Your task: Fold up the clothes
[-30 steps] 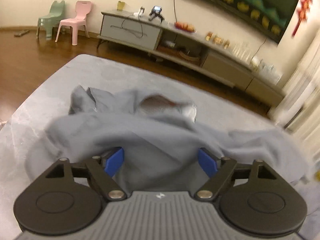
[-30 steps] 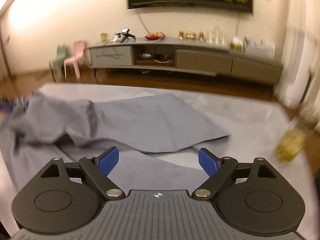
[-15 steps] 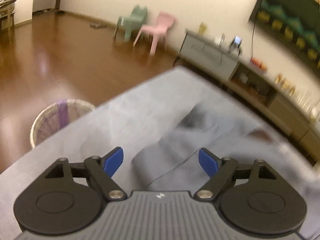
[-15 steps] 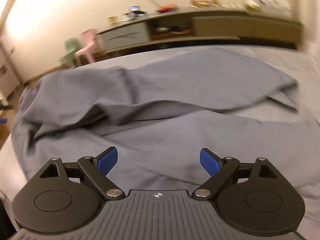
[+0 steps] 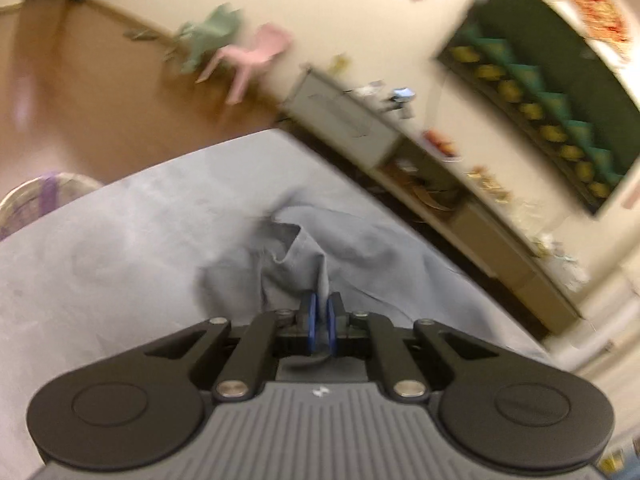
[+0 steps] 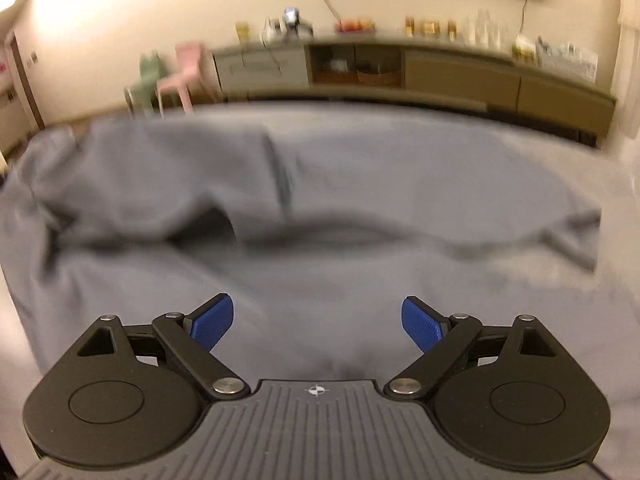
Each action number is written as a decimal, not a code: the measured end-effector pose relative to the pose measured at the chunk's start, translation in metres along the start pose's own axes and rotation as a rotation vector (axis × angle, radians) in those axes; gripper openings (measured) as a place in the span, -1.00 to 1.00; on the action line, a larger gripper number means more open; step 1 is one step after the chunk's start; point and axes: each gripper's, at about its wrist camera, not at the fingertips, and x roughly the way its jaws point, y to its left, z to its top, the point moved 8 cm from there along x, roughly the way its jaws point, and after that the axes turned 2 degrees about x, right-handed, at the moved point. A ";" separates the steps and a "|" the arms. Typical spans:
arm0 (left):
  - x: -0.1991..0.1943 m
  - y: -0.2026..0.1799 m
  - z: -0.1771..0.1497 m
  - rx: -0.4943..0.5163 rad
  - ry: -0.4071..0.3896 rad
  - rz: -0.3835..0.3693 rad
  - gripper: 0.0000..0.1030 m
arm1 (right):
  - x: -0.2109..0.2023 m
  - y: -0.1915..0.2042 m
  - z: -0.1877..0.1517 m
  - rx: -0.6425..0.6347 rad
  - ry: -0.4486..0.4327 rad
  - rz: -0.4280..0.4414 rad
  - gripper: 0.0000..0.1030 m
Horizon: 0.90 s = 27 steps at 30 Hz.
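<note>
One grey garment point(image 6: 320, 184) lies crumpled across the pale grey cloth-covered surface point(image 5: 120, 248). Its edge is pinched up between the closed blue pads of the left gripper point(image 5: 319, 322). Over the near part of the fabric, the right gripper point(image 6: 317, 322) hovers with jaws spread wide, holding nothing.

Warm, yellowish indoor light fills both views, fairly dim, with a bright glow on the wall point(image 6: 80, 12) at upper left in the right wrist view. Motion blur smears the room and the grey garment point(image 6: 320, 200); each tool's body stays sharp. Fisheye distortion bends the edges, and the corners go dark.
</note>
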 end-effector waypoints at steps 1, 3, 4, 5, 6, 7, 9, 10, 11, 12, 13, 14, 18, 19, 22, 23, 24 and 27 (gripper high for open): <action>-0.009 -0.010 -0.005 0.016 -0.015 -0.024 -0.90 | -0.007 0.010 0.015 -0.005 -0.035 0.028 0.78; -0.022 -0.032 -0.024 0.085 -0.027 -0.052 -0.90 | -0.011 0.043 0.048 -0.019 -0.078 0.110 0.79; -0.023 -0.044 -0.041 0.158 -0.014 -0.047 -0.90 | -0.009 0.065 0.066 -0.042 -0.093 0.150 0.80; -0.022 -0.054 -0.059 0.244 0.006 -0.037 -0.90 | -0.004 0.088 0.082 -0.072 -0.106 0.185 0.82; -0.022 -0.062 -0.073 0.312 0.022 -0.025 -0.90 | 0.003 0.113 0.098 -0.106 -0.114 0.213 0.83; -0.023 -0.066 -0.080 0.354 0.029 -0.020 -0.90 | 0.013 0.141 0.113 -0.150 -0.117 0.237 0.86; -0.025 -0.069 -0.086 0.397 0.036 -0.026 -0.90 | 0.044 0.200 0.133 -0.253 -0.088 0.266 0.92; -0.027 -0.067 -0.086 0.395 0.040 -0.038 -0.90 | 0.059 0.230 0.143 -0.304 -0.073 0.281 0.93; -0.028 -0.065 -0.087 0.394 0.045 -0.050 -0.90 | 0.080 0.262 0.147 -0.359 -0.042 0.290 0.93; -0.029 -0.064 -0.088 0.396 0.051 -0.060 -0.90 | 0.099 0.293 0.146 -0.417 -0.014 0.299 0.94; -0.030 -0.062 -0.091 0.401 0.057 -0.073 -0.90 | 0.118 0.323 0.146 -0.474 0.014 0.307 0.95; -0.031 -0.062 -0.095 0.407 0.062 -0.086 -0.90 | 0.137 0.354 0.146 -0.532 0.043 0.315 0.96; -0.028 -0.063 -0.098 0.437 0.072 -0.127 -0.90 | 0.219 0.418 0.115 -0.777 0.255 0.209 0.95; -0.027 -0.063 -0.099 0.443 0.074 -0.139 -0.90 | 0.238 0.426 0.108 -0.828 0.313 0.166 0.85; -0.026 -0.056 -0.099 0.450 0.082 -0.174 -0.90 | 0.275 0.434 0.092 -0.873 0.478 0.118 0.43; -0.027 -0.052 -0.098 0.445 0.080 -0.184 -0.90 | 0.284 0.434 0.087 -0.875 0.529 0.114 0.12; -0.028 -0.049 -0.096 0.436 0.076 -0.194 -0.90 | 0.283 0.433 0.086 -0.939 0.518 0.091 -0.09; -0.038 -0.038 -0.088 0.406 0.047 -0.228 -0.90 | 0.272 0.434 0.091 -1.126 0.441 0.027 -0.72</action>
